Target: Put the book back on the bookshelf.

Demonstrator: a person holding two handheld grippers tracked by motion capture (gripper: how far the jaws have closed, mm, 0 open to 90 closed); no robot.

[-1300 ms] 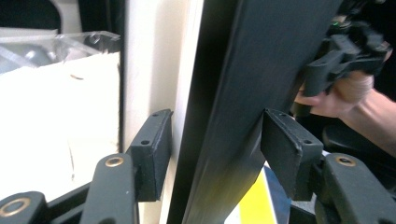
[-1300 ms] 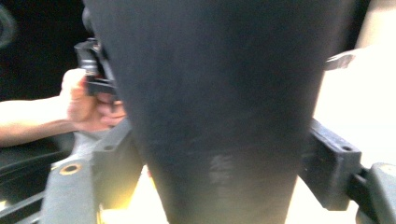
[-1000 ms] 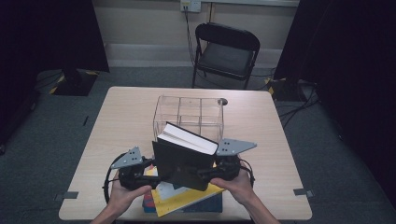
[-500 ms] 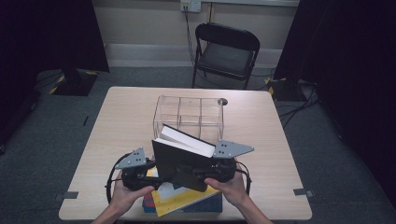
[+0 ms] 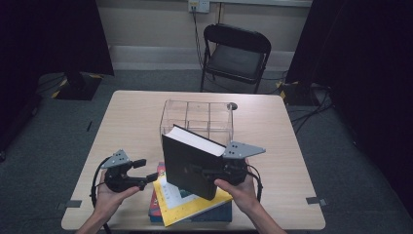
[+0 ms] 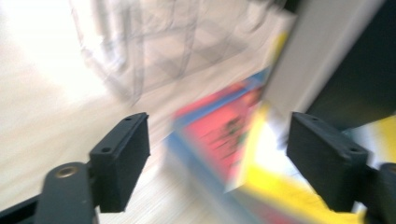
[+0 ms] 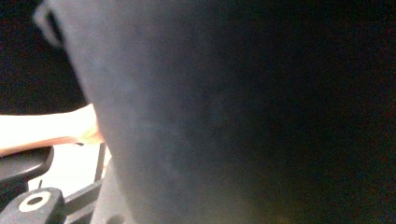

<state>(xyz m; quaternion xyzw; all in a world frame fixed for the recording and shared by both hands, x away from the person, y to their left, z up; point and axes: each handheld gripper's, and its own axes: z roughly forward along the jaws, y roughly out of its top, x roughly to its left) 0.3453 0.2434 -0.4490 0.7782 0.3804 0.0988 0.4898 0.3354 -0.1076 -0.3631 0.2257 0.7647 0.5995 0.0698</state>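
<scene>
A light wooden table [image 5: 272,131] with rounded corners stands on grey carpet. A clear plastic organiser box [image 5: 197,117], divided into compartments, sits near the middle, a little toward the far edge. A small round grey object [image 5: 232,106] lies just beside its far right corner. A stack of flat books [image 5: 187,207], yellow one uppermost, rests at the near edge.

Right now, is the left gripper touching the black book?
Apart. The high view shows the left gripper beside the black book with a gap; its own view shows open jaws with nothing between them.
</scene>
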